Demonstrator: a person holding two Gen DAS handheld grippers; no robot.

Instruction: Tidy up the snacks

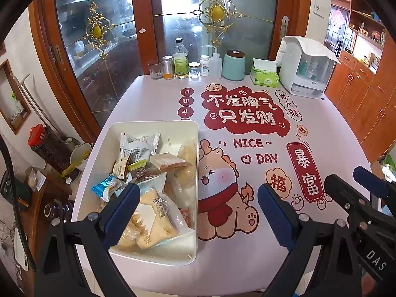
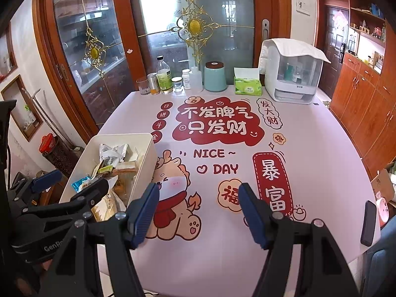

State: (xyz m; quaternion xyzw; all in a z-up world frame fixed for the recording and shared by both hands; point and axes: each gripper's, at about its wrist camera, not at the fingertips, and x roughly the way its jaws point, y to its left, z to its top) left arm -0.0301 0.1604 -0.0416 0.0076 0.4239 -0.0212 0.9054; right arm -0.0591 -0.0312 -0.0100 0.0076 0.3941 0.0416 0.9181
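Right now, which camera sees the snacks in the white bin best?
The left wrist view: it looks down into the white bin, showing most snack packets. The right wrist view sees it sideways, partly behind the left gripper.

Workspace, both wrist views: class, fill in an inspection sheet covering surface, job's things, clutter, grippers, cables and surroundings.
Surface: table under a pale printed cover with red cartoon designs.
Job's things: white bin at the table's left side, holding mixed snack packets.
Clutter: bottles and jars, teal canister, tissue box and white dispenser along the far edge; dark phone-like slab at the right edge.
Grippers: left gripper open, empty; right gripper open, empty.
Cables: nothing seen.
Surroundings: glass doors behind, wooden cabinets at right.
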